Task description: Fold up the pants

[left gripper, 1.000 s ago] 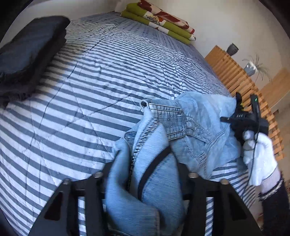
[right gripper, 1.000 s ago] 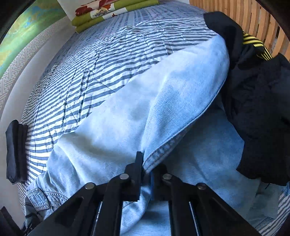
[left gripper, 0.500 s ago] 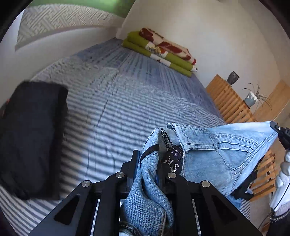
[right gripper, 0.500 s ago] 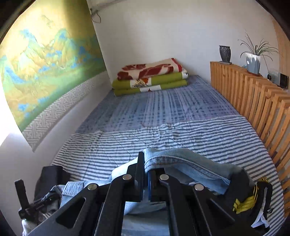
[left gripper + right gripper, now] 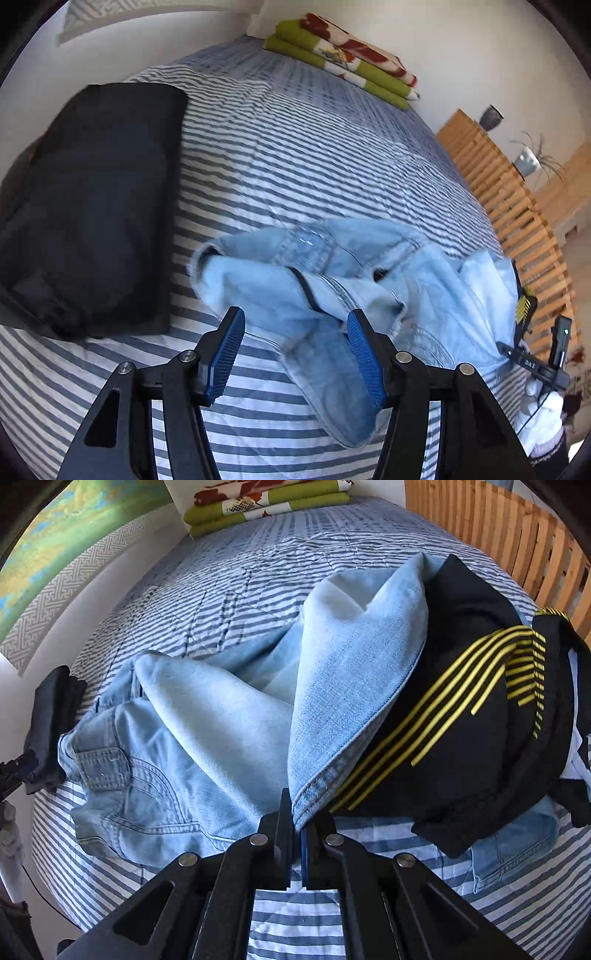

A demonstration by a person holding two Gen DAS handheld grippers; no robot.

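Light blue jeans (image 5: 332, 273) lie crumpled on the striped bed (image 5: 295, 155). My left gripper (image 5: 295, 315) hovers just over their near end. Its jaws are opening, the blue pads (image 5: 225, 354) stand wide apart, and the denim lies loose beneath them, not pinched. In the right wrist view my right gripper (image 5: 297, 812) is shut on the hem of one jeans leg (image 5: 351, 686), which rises from the fingers across the pile. A black garment with yellow stripes (image 5: 461, 701) lies partly on the jeans at the right. A white-gloved hand holds the right gripper (image 5: 550, 362) at the far right of the left wrist view.
A folded dark garment (image 5: 92, 206) sits on the bed left of the jeans. A folded green and red blanket (image 5: 343, 62) lies at the far end by the wall. A wooden slatted rail (image 5: 509, 206) runs along the right side, with a vase and a plant pot (image 5: 528, 162) behind it.
The left gripper let go of the waistband and opened, and the jeans dropped onto the bed. The right gripper, still clamped on the hem, came back down over the pile.
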